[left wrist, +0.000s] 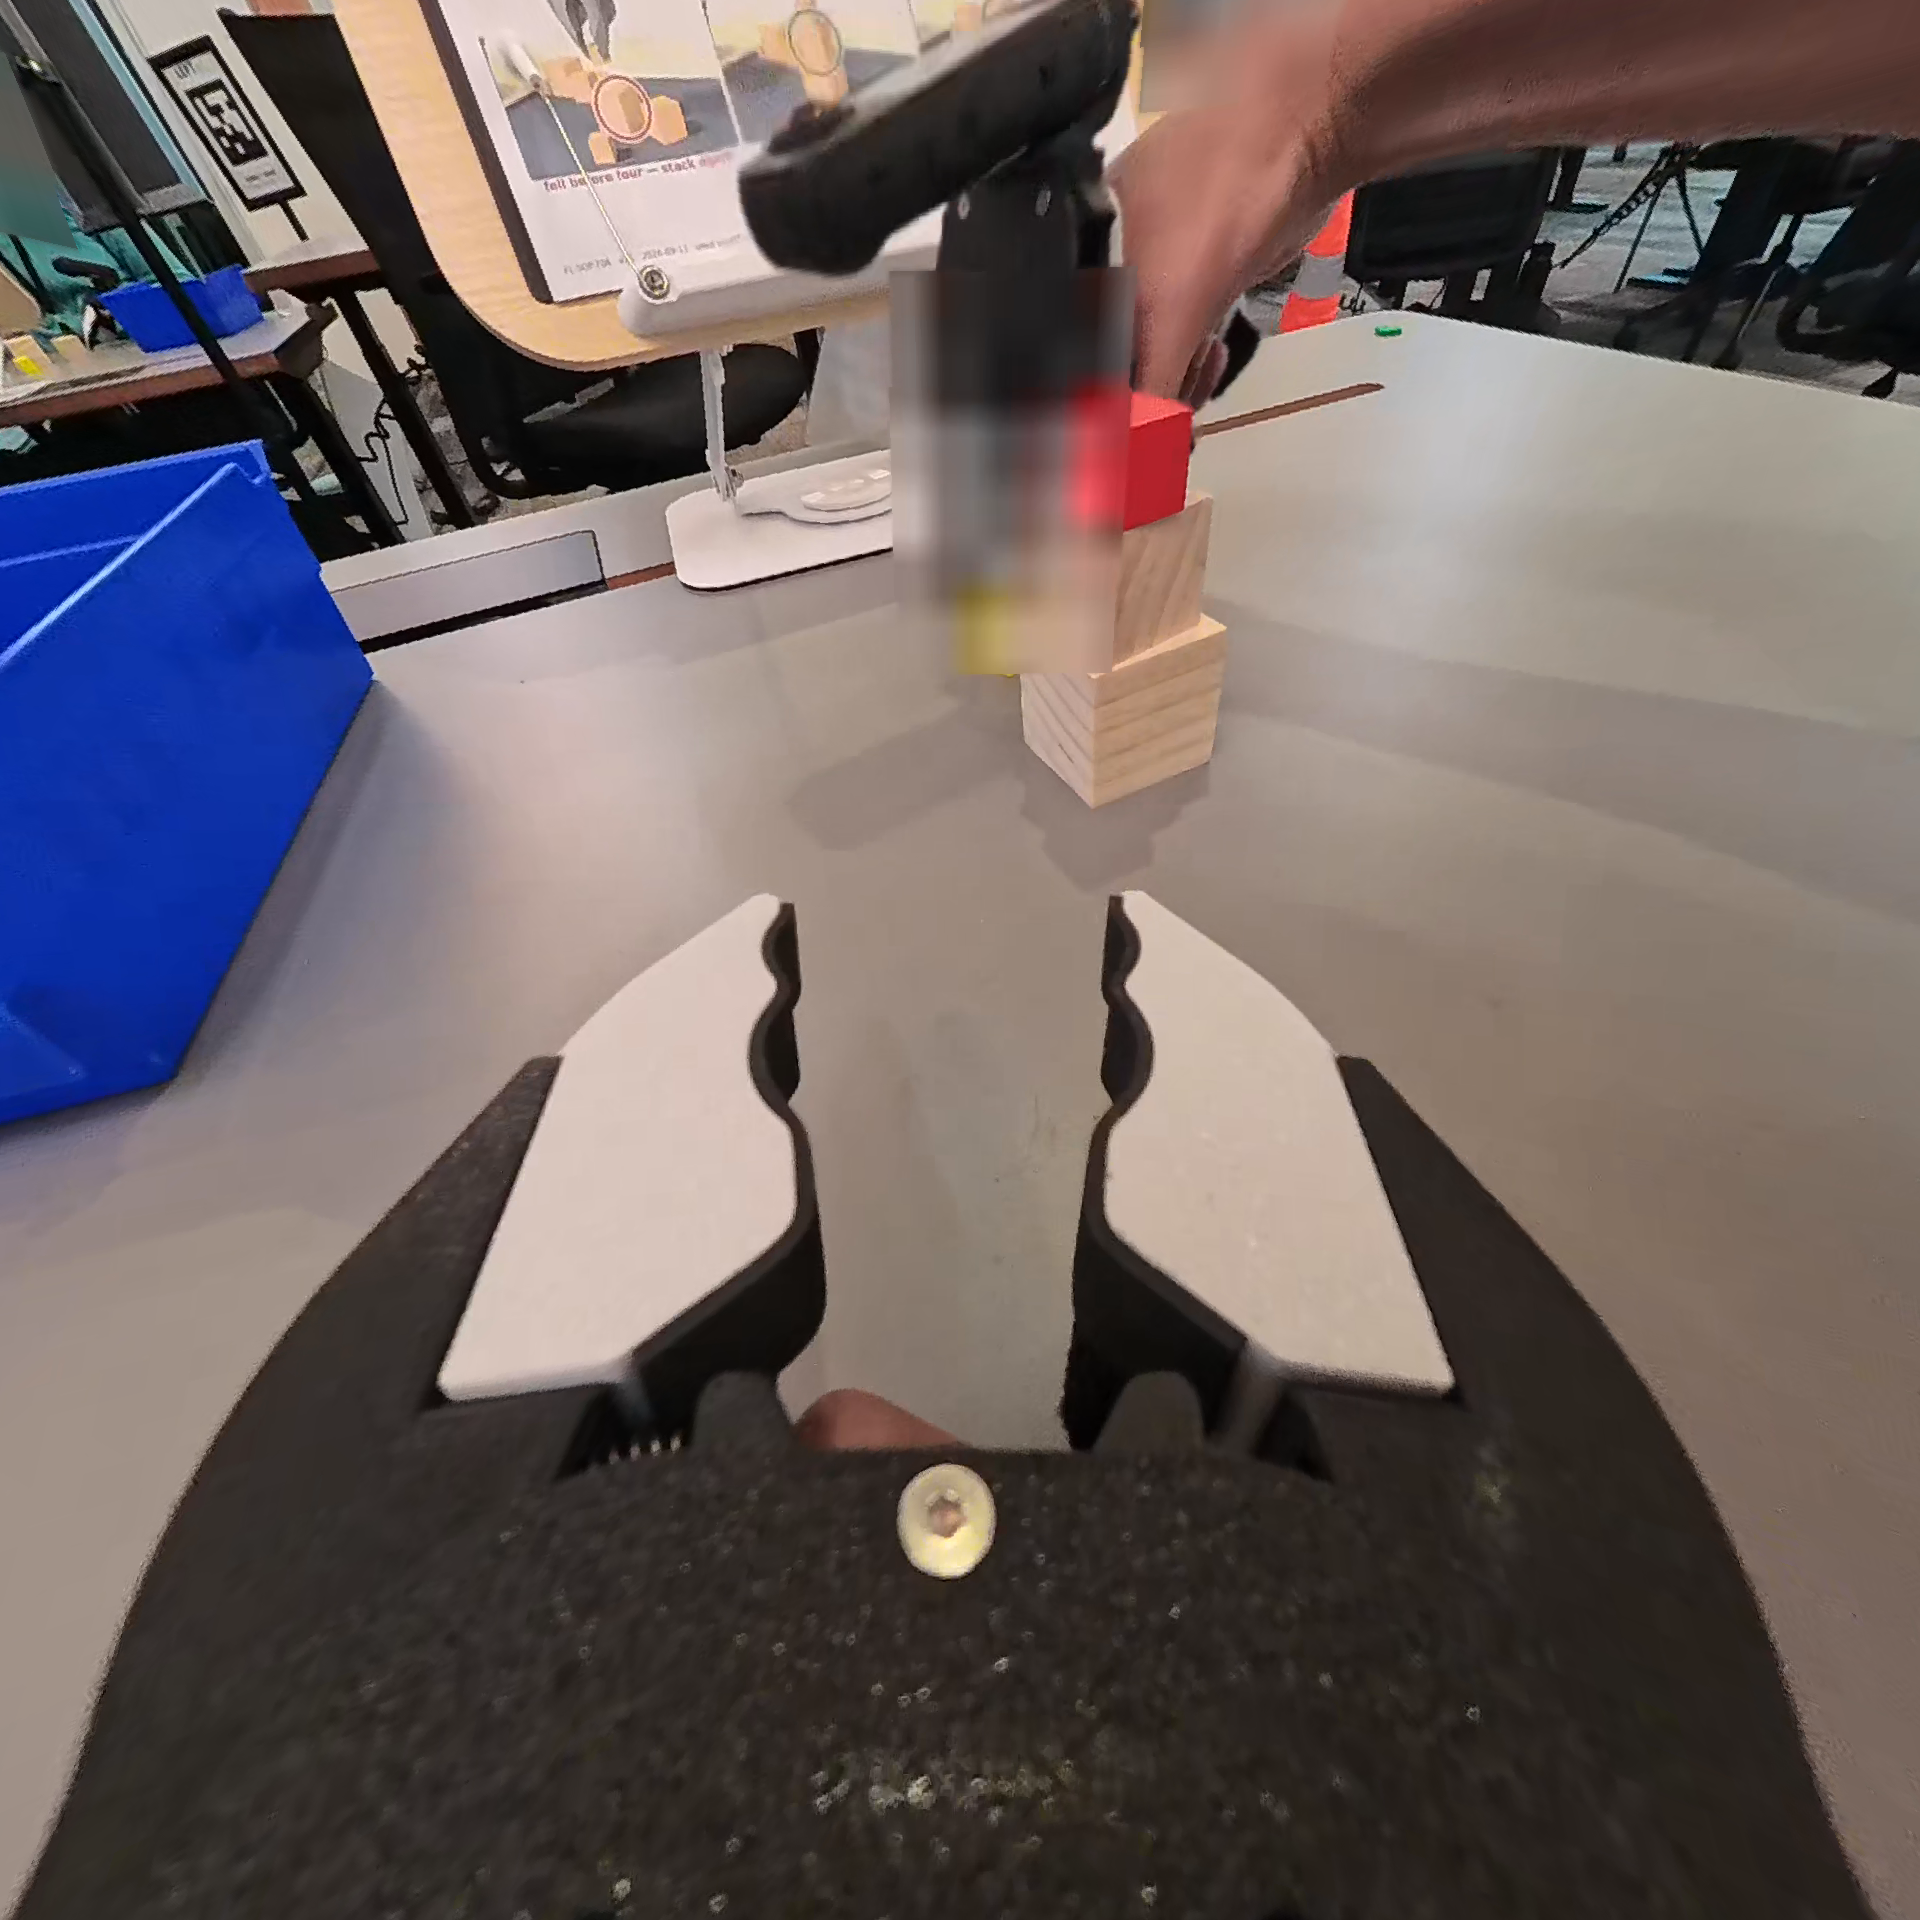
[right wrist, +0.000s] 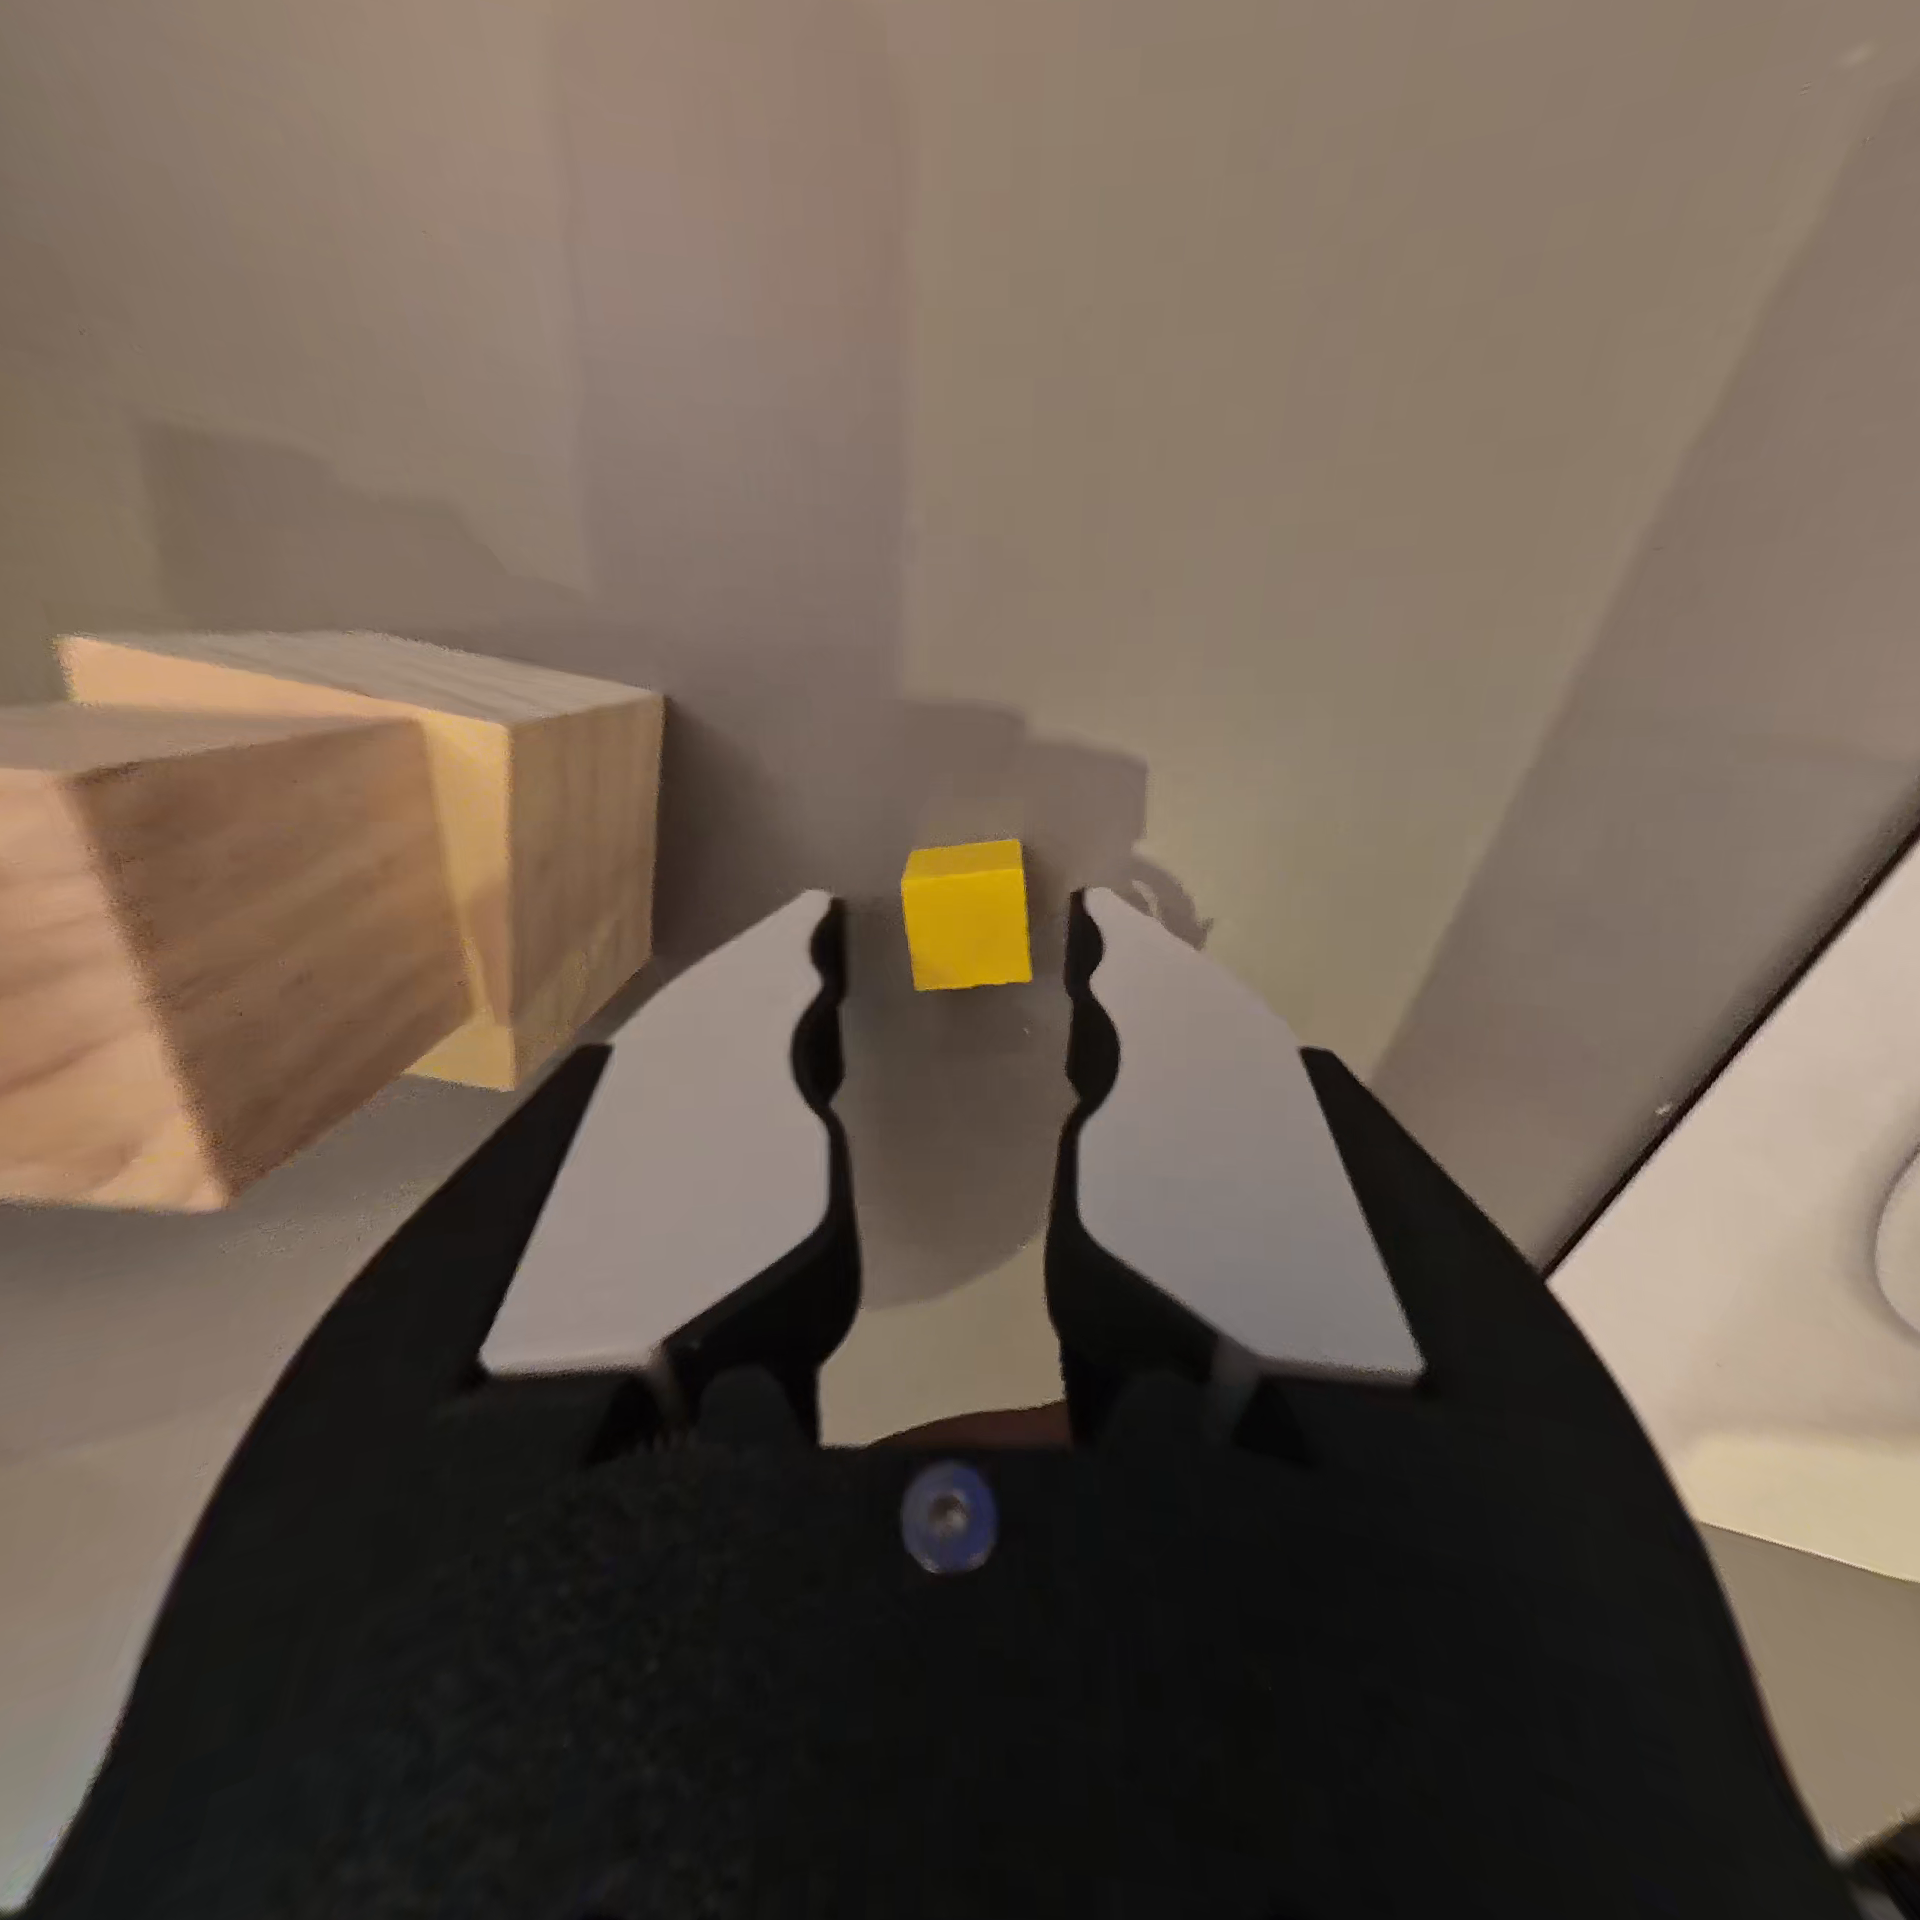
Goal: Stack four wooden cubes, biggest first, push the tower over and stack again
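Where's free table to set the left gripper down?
Bare table right of the stack, and between the left gripper and the stack. Crowded: blue bin at left; right gripper open over the yellow cube beside the stack.

Light: even, from overhead | shadows: soft ones cast on the matte grey tabletop (left wrist: pixel 1507 790) | blur: motion smear at edges | distortion: wide-angle bending.
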`<action>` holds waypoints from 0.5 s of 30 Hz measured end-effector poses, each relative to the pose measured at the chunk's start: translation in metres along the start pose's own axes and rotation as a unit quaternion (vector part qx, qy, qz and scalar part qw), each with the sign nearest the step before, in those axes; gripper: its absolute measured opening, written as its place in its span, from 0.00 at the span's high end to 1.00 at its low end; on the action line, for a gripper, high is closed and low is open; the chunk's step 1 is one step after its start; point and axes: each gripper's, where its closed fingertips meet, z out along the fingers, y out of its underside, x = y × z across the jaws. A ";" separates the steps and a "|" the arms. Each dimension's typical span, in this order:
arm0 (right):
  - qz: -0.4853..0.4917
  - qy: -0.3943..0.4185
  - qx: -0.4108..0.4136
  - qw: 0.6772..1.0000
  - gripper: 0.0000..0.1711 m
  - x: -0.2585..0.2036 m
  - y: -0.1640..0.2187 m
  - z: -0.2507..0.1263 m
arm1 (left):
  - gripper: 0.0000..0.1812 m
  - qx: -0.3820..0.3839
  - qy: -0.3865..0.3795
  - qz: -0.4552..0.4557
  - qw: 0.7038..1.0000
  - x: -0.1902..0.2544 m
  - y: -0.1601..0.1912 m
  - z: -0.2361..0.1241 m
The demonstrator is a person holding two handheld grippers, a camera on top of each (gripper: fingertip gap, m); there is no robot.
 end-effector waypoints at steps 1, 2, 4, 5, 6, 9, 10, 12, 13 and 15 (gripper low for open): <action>-0.006 -0.001 -0.011 1.000 0.87 -0.001 0.002 0.003 | 0.69 -0.001 0.001 0.001 1.000 0.000 0.000 0.000; -0.004 -0.001 -0.012 1.000 0.87 -0.001 0.002 0.004 | 0.69 -0.002 0.001 0.001 1.000 0.000 0.001 0.001; 0.012 0.019 -0.011 1.000 0.87 0.005 0.004 -0.003 | 0.69 -0.003 0.002 0.001 1.000 0.001 0.001 0.001; 0.019 0.035 0.002 0.999 0.87 0.008 0.003 -0.012 | 0.69 -0.002 0.002 0.001 1.000 0.001 0.001 0.001; 0.034 0.047 0.022 0.998 0.87 0.010 0.000 -0.025 | 0.69 -0.002 0.003 0.001 1.000 0.001 0.000 0.001; 0.064 0.089 0.086 0.990 0.87 0.002 -0.015 -0.082 | 0.69 -0.004 0.005 0.002 1.000 0.001 0.001 0.001; 0.067 0.097 0.104 0.988 0.87 -0.007 -0.022 -0.102 | 0.70 -0.005 0.004 0.003 1.000 0.002 0.001 0.001; 0.057 0.093 0.127 0.986 0.87 -0.032 -0.035 -0.133 | 0.70 -0.004 0.003 0.007 1.000 0.002 0.001 0.001; 0.047 0.088 0.128 0.987 0.87 -0.046 -0.041 -0.142 | 0.70 -0.004 0.002 0.009 1.000 0.002 0.001 0.001; 0.023 0.075 0.111 0.991 0.87 -0.069 -0.050 -0.147 | 0.70 -0.003 0.001 0.013 1.000 0.003 0.001 0.001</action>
